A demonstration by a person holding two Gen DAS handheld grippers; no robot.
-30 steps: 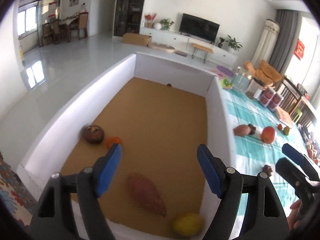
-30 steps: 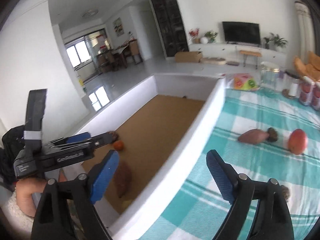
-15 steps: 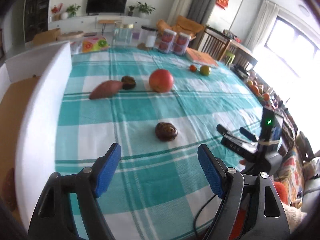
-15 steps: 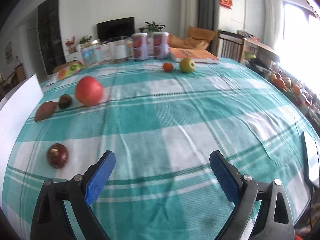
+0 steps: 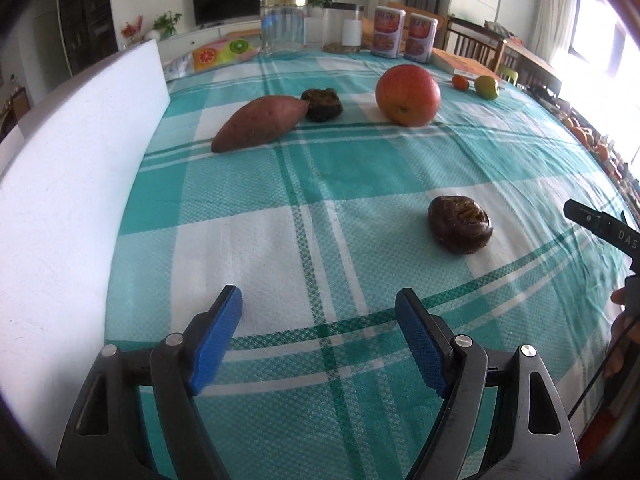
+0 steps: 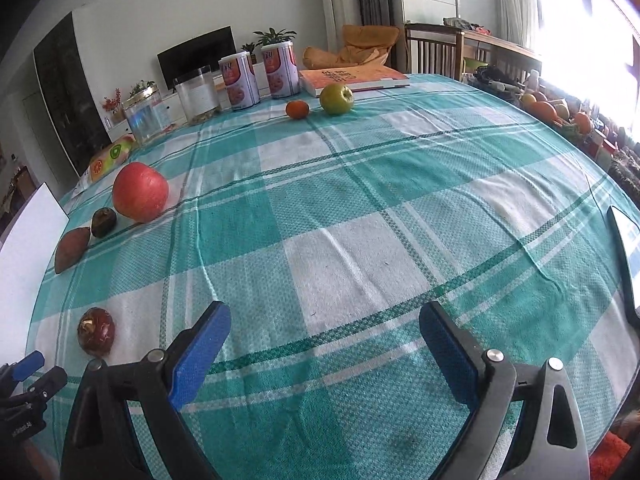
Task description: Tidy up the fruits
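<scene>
Both my left gripper (image 5: 318,342) and right gripper (image 6: 324,354) gape wide, holding nothing. The dark chestnut (image 5: 460,230) lies ahead on the tablecloth (image 5: 248,240); I judge a careless pinch could roll it away.

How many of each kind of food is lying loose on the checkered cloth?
Red apple: 1
Green apple: 1
Small orange fruit: 1
Sweet potato: 1
Dark brown lumpy ones, one beside the sweet potato and one nearer: 2
Total: 6
</scene>
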